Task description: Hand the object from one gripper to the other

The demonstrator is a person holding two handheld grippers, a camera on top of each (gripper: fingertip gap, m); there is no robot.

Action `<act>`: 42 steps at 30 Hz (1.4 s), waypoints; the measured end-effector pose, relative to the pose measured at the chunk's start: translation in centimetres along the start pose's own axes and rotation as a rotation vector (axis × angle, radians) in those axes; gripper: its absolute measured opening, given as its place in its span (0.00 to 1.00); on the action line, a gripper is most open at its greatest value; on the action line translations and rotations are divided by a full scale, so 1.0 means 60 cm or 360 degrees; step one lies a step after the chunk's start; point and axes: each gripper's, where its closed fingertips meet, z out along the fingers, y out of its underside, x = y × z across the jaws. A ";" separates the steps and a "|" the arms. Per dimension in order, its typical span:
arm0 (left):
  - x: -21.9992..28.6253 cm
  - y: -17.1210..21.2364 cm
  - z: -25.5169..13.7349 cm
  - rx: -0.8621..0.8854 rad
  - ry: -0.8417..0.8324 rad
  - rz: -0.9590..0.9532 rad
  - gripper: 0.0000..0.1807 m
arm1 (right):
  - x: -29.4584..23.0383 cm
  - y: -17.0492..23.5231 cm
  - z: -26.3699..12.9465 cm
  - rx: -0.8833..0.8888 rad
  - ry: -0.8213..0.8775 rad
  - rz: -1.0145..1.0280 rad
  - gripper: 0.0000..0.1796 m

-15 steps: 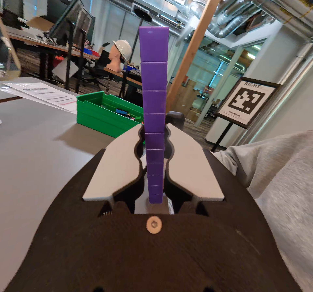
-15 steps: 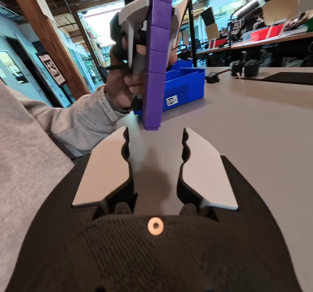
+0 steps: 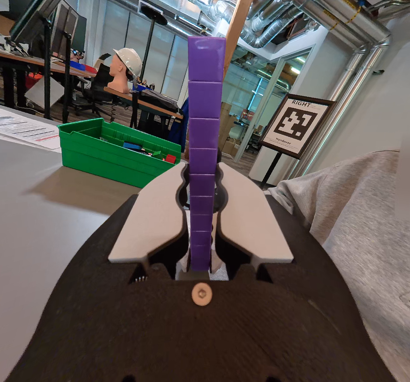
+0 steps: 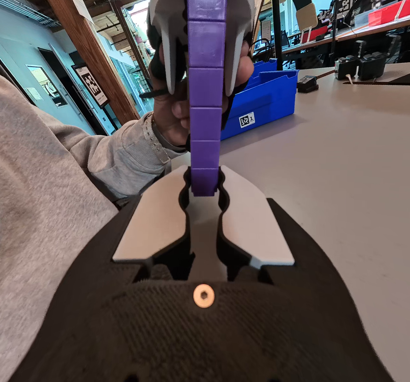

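Observation:
A long purple stick of joined blocks (image 3: 205,98) stands upright between the pads of my left gripper (image 3: 203,167), which is shut on its lower half. In the right wrist view the same stick (image 4: 205,87) hangs down from the left gripper's fingers (image 4: 165,38), held by a hand in a grey sleeve. My right gripper (image 4: 204,169) has its fingertips closed against both sides of the stick's bottom block. Both grippers hold the stick above the grey table (image 4: 332,171).
A green bin (image 3: 106,158) with small coloured blocks sits on the table ahead of the left gripper. A blue bin (image 4: 266,105) sits behind the stick in the right wrist view. A paper sheet (image 3: 26,132) lies at far left. A framed marker sign (image 3: 297,125) stands off the table. The tips of one gripper are about 11 centimeters away from the tips of the other.
My right gripper was open below the stick; the stick's end is now between its fingertips and the fingers have closed onto it. The left gripper still grips the stick.

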 end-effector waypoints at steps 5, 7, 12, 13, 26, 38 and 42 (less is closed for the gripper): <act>0.005 -0.006 0.012 0.0062 -0.0020 0.0046 0.33 | 0.002 -0.015 -0.005 0.0109 -0.0001 -0.0017 0.12; -0.001 -0.001 0.014 0.0054 -0.0060 0.0072 0.38 | 0.006 -0.024 -0.013 0.0155 0.0013 -0.0034 0.12; -0.011 0.012 0.016 0.0027 -0.0080 0.0058 0.40 | 0.021 -0.047 -0.038 0.0232 0.0075 -0.0113 0.12; -0.014 0.014 0.016 0.0024 -0.0085 0.0043 0.40 | 0.026 -0.049 -0.045 0.0226 0.0100 -0.0145 0.12; -0.022 0.002 0.008 0.0085 -0.0115 0.0017 0.36 | 0.037 -0.046 -0.054 0.0249 0.0111 -0.0119 0.12; 0.028 -0.087 -0.016 0.0301 -0.0127 0.0125 0.34 | -0.005 -0.011 -0.002 0.0134 -0.0027 -0.0099 0.13; 0.032 -0.099 -0.021 0.0325 -0.0136 0.0097 0.33 | -0.013 -0.009 0.005 0.0135 -0.0046 -0.0087 0.12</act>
